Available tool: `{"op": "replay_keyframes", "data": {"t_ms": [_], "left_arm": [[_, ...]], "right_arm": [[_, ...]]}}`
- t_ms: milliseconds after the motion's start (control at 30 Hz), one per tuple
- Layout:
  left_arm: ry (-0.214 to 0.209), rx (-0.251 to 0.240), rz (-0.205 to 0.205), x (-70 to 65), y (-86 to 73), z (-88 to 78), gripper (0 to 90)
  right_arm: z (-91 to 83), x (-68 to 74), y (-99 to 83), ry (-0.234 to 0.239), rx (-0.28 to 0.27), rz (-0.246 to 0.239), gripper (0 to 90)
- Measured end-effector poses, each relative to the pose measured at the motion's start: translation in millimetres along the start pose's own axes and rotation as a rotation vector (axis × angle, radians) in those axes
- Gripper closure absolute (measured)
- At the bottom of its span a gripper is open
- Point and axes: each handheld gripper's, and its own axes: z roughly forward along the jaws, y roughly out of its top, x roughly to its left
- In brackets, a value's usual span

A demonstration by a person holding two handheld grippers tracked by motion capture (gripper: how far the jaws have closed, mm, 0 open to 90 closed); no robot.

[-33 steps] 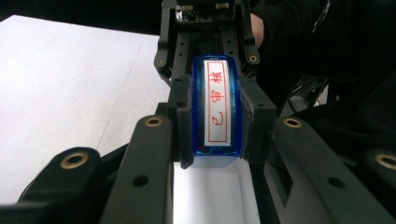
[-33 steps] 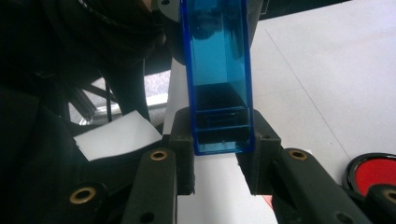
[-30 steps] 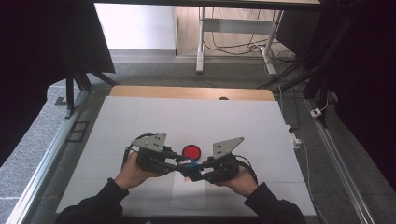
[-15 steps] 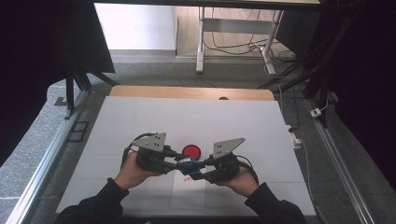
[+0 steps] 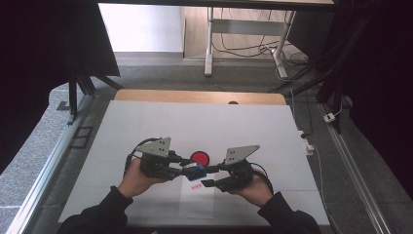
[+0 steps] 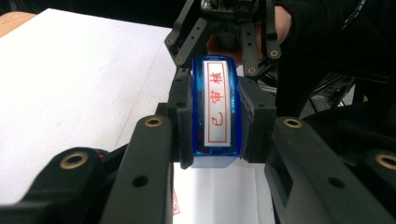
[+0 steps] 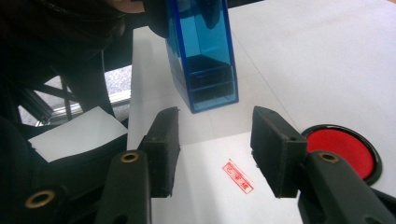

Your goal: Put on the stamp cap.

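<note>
A blue see-through stamp (image 6: 216, 107) with red characters on its white label is clamped across its sides by my left gripper (image 6: 216, 128), which is shut on it. From above, the stamp (image 5: 196, 170) hangs between both hands over a white sheet (image 5: 197, 202). My right gripper (image 7: 215, 140) faces it; its jaws have just been opening and now stand apart with nothing between them, the stamp's end (image 7: 205, 56) just ahead of the tips. A red stamped print (image 7: 240, 177) lies on the sheet below.
A round red ink pad (image 5: 199, 157) in a black case sits just behind the grippers, at the right in the right gripper view (image 7: 343, 151). The white table top (image 5: 146, 126) stretches back to a wooden strip (image 5: 195, 96). Metal rails (image 5: 48, 165) run along both sides.
The right gripper's jaws have spread apart and let go of the blue stamp. Both hands have kept their place, and the left gripper still holds the stamp.
</note>
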Motion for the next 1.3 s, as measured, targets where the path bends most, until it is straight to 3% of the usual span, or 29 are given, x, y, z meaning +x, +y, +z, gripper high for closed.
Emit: {"op": "replay_keyframes", "data": {"t_ms": [533, 1300], "left_arm": [[0.056, 0.016, -0.021, 1.4, -2.0, -8.2, 70.1], [0.166, 0.066, -0.086, 8.5, -8.5, -21.2, 70.0]], "right_arm": [[-13.2, 4.6, -2.1, -0.11, 0.0, 0.051, 33.8], [-32.0, 11.8, -15.8, -0.253, 0.015, 0.136, 11.3]]}}
